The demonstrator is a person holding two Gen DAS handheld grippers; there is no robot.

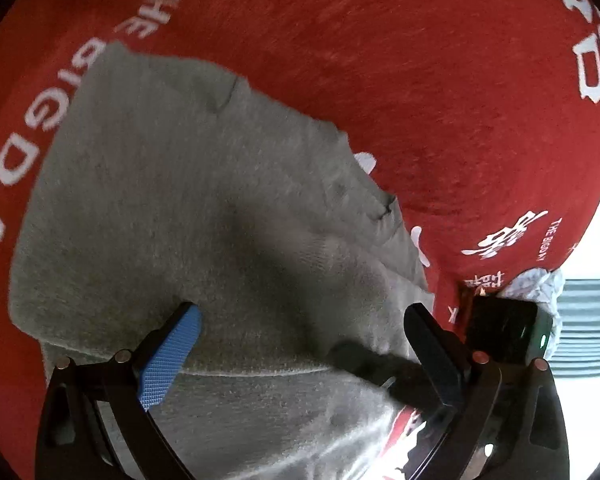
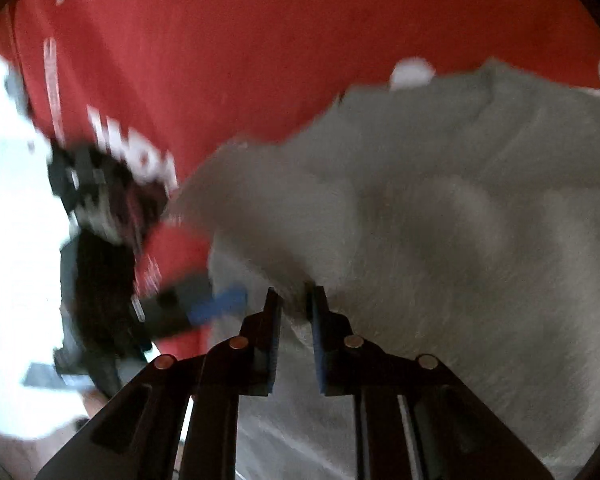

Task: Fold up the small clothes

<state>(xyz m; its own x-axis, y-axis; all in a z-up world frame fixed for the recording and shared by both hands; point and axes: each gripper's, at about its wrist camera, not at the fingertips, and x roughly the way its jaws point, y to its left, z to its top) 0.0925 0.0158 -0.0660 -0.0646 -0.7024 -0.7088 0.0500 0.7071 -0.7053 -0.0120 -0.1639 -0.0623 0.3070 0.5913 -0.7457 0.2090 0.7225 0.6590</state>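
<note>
Grey knit garment [image 1: 187, 200] lies partly folded on a red cloth [image 1: 420, 80] printed with white lettering that covers the surface, one edge lifted. The left tool [image 1: 304, 320] hovers over it with its fingers spread wide, gripping nothing, while the right tool [image 2: 295, 300] pinches a raised fold of the grey fabric between nearly closed fingers; that view is motion-blurred.
</note>
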